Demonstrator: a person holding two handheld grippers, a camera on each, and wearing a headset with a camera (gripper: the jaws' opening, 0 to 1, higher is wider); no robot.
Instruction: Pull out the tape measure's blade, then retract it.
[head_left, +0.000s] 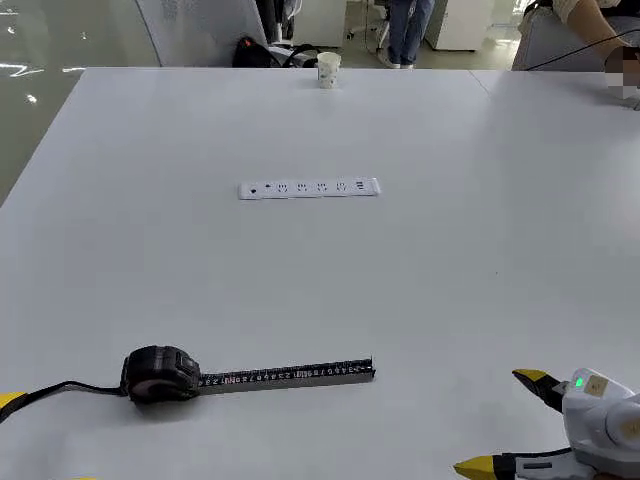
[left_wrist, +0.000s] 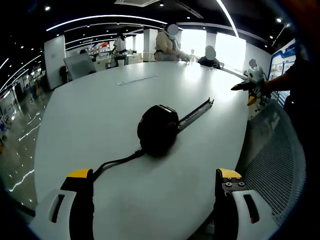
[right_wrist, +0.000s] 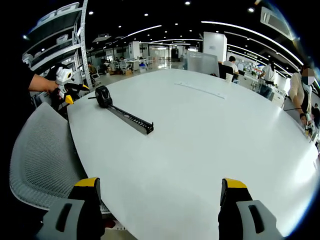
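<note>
Gaping wide and empty at the left gripper (left_wrist: 154, 174), jaws held off the near worktop (head_left: 450, 280) edge, aimed at the tape measure (left_wrist: 157, 129). Just ahead of those jaws, black wrist strap (left_wrist: 115, 161) running from the case toward them. Case flat on the worktop near that edge, left side in head view. Blade (head_left: 290, 375) out a short way, lying flat, hook end toward the right. Right gripper (head_left: 500, 422) likewise spread wide, holding nothing, well apart from the blade tip. Farther out: white power strip (head_left: 310, 188) mid-worktop, paper cup (head_left: 328, 70) at far edge.
</note>
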